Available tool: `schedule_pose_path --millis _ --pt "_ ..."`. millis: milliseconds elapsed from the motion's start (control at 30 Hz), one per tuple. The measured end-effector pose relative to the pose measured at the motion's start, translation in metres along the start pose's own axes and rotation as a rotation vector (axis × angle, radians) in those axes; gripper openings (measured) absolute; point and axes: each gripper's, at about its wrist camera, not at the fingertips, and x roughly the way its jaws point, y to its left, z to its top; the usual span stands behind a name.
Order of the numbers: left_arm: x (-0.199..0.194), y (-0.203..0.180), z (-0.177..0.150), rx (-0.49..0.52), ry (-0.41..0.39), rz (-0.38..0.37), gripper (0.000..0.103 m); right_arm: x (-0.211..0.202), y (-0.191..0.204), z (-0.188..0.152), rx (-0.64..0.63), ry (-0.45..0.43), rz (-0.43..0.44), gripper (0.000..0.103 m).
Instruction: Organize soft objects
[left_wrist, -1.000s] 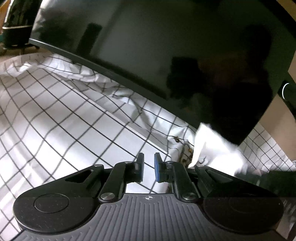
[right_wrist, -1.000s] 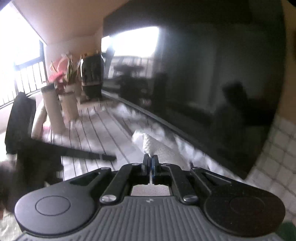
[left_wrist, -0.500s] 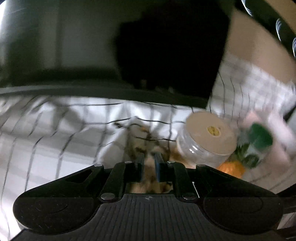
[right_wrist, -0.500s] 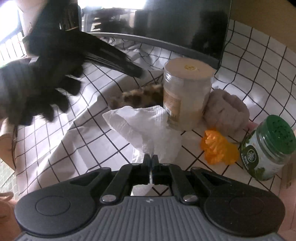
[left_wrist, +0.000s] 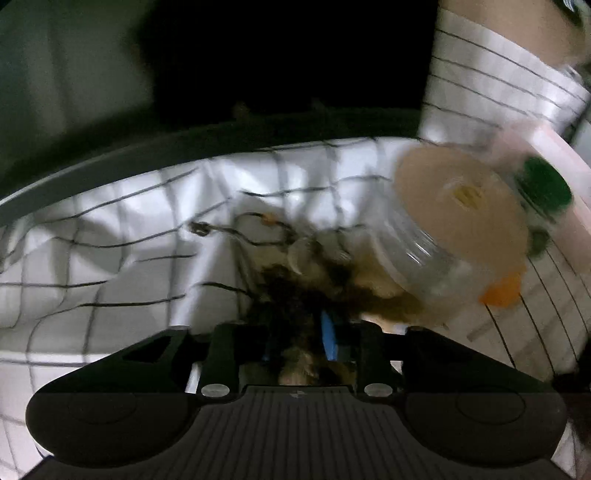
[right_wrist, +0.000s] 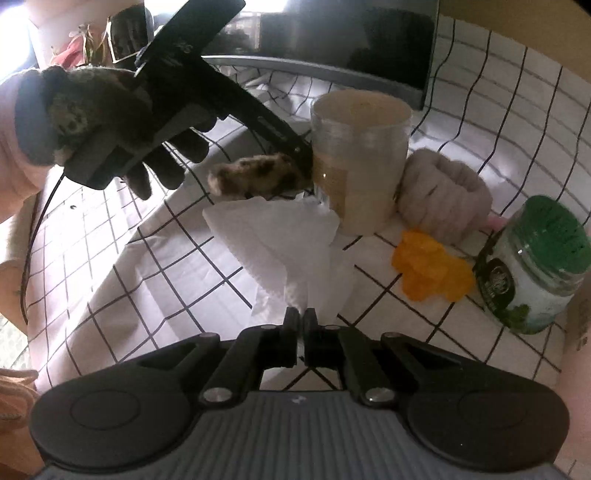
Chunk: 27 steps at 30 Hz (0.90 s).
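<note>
My left gripper (left_wrist: 297, 334) has its jaws around a brown spotted furry piece (left_wrist: 295, 295), which fills the gap between the fingers; the view is blurred. In the right wrist view the left gripper (right_wrist: 304, 153) holds that furry piece (right_wrist: 255, 177) just above the cloth beside the clear jar (right_wrist: 360, 158). My right gripper (right_wrist: 300, 321) is shut on a white tissue (right_wrist: 280, 243) that spreads out over the cloth in front of it. A knitted beige band (right_wrist: 443, 199) and an orange crumpled piece (right_wrist: 430, 271) lie to the right of the jar.
A green-lidded jar (right_wrist: 535, 266) stands at the right, also seen blurred in the left wrist view (left_wrist: 545, 184). A dark screen (right_wrist: 332, 44) stands at the back on the checked tablecloth (right_wrist: 155, 266). The gloved hand (right_wrist: 96, 122) is at the left.
The left gripper has swung right to the furry piece and closed around it, lifting it. The right gripper has swung toward the jars with the tissue still in its grip.
</note>
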Motion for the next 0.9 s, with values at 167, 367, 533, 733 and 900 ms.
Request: schedule_pose_path --millis 167,367,533,733,900 --pt "0.001 -0.005 -0.002 0.043 0.019 -0.025 0.046 0.004 0.001 0.001 -0.002 0.004 0.004 0.004" --pt "0.009 -0.007 0.004 0.007 0.023 0.028 0.046 0.007 -0.001 0.001 0.028 0.007 0.005 0.005" --pt "0.01 -0.013 0.004 0.003 0.0 0.053 0.04 -0.005 0.005 0.004 0.008 -0.052 -0.028 0.04" --pt "-0.008 0.001 -0.013 -0.132 -0.07 0.069 0.017 0.007 0.005 0.021 0.042 -0.072 -0.029 0.063" --pt "-0.052 0.011 -0.03 -0.17 -0.191 0.102 0.015 0.013 0.002 0.024 0.056 -0.029 -0.053 0.005"
